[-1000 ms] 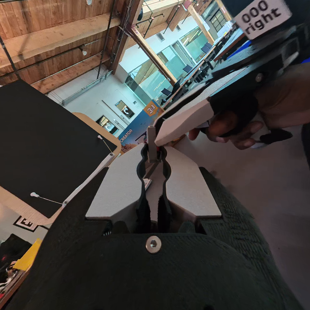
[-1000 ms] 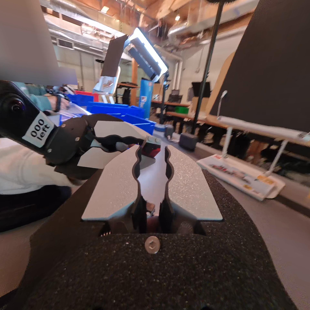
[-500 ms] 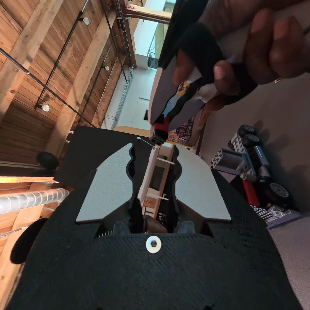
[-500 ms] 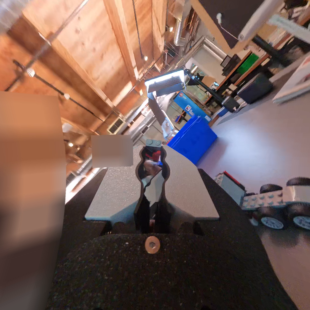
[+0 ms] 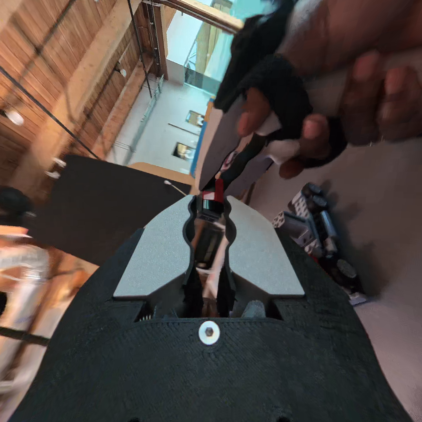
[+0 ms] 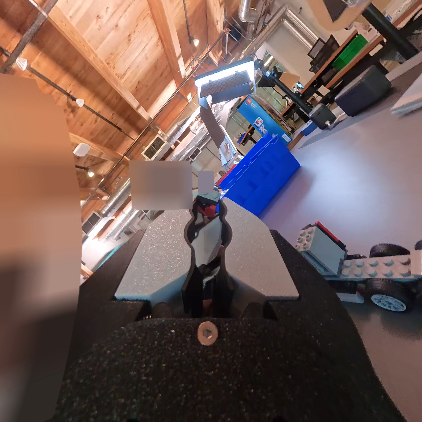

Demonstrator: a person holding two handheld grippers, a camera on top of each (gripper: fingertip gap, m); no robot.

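Observation:
A small red, black and grey brick piece (image 5: 211,202) sits between the tips of my left gripper (image 5: 210,205), whose pads lie against its black part. My right gripper (image 5: 213,186) comes down from above in a person's hand (image 5: 319,102) and is shut on the red end of the same piece. In the right wrist view the right gripper (image 6: 207,206) holds the piece (image 6: 209,209) at its tips, with a grey studded plate on the far end. A grey finger (image 6: 209,239) of the left gripper shows through the gap behind it. The left wrist view is motion-blurred.
A grey brick-built truck with black wheels (image 6: 365,267) lies on the grey table, also in the left wrist view (image 5: 315,237). Blue bins (image 6: 258,178) stand farther back. A black board (image 5: 102,205) and a lit lamp panel (image 6: 226,82) stand around the table. The grippers are tip to tip, or close to it.
A second ago the left gripper held the piece and the right was open. Half a second ago the right held it and the left was open. Now the left fingers have narrowed onto it.

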